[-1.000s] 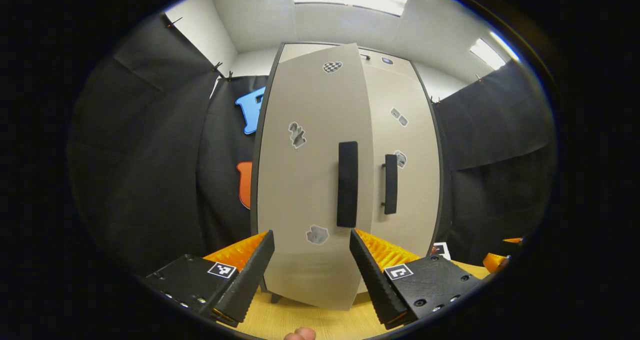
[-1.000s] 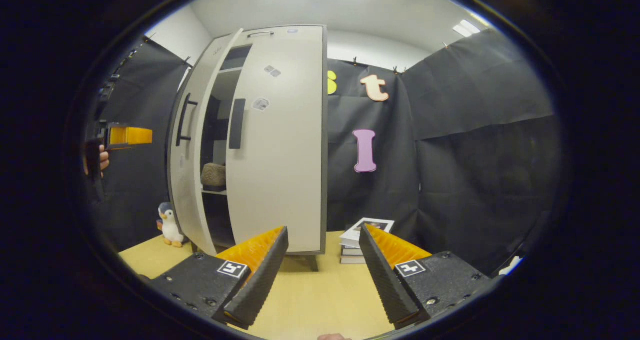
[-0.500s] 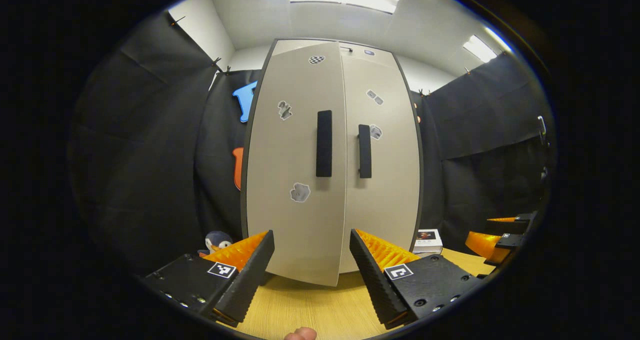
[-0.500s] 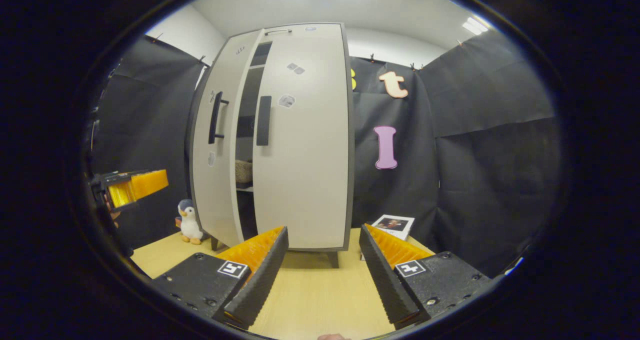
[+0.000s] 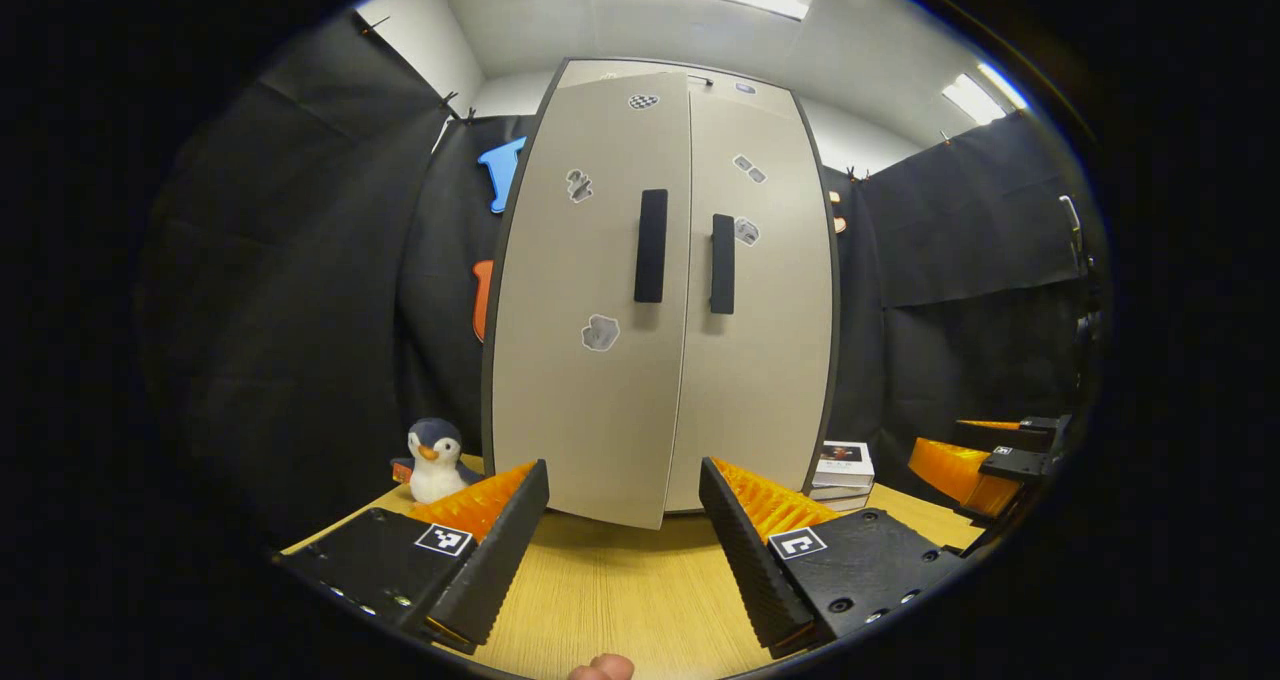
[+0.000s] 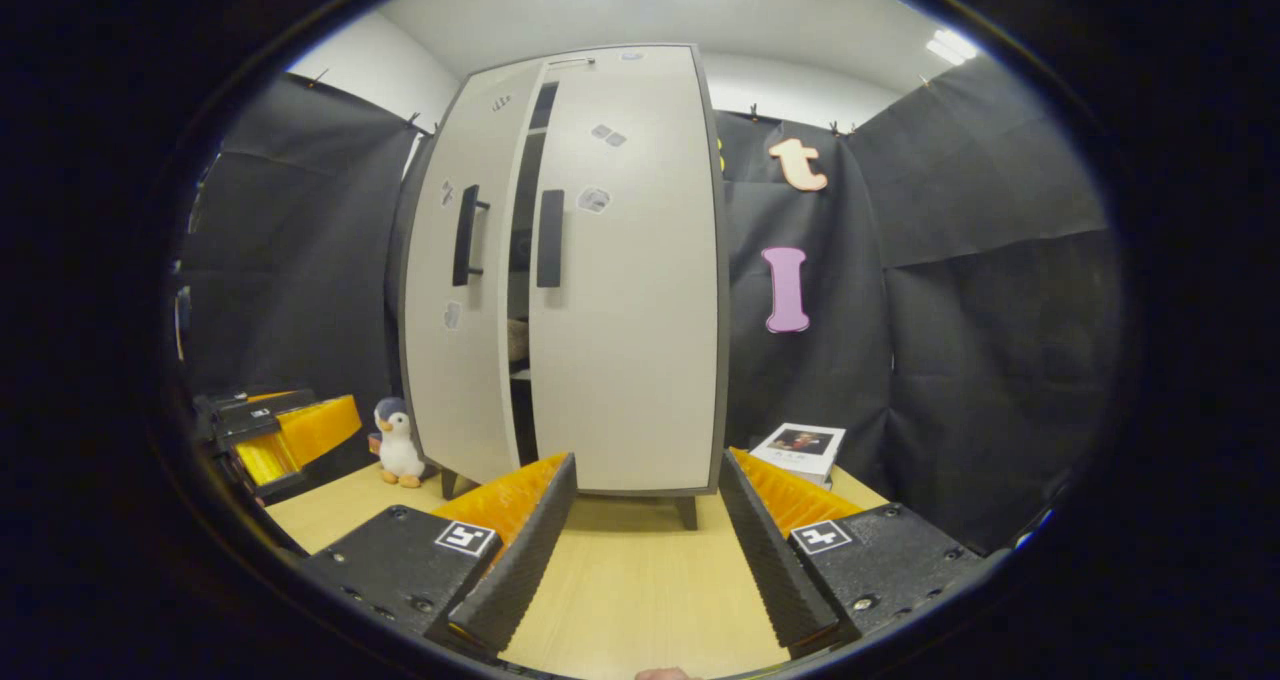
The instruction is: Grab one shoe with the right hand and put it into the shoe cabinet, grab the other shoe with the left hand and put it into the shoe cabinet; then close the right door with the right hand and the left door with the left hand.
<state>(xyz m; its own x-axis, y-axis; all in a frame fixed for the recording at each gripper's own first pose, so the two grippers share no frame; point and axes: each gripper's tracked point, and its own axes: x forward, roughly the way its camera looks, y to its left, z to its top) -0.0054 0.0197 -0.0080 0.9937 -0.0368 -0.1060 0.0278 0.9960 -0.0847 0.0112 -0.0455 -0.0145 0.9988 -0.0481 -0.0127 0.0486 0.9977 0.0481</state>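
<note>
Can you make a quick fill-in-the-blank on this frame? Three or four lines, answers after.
1. In the right gripper view, the cabinet's left door stands slightly ____, with a dark gap beside the right door.
2. The toy standing left of the cabinet is a ____.
3. The stack right of the cabinet is made of ____.
4. Both the left gripper and the right gripper have their jaws ____.

Missing words: ajar; penguin; books; open

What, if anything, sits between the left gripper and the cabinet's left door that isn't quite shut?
Nothing visible does. The left gripper is open, with bare tabletop between it and the left door, which stands slightly ajar. The toy penguin stands off to the side.
</note>
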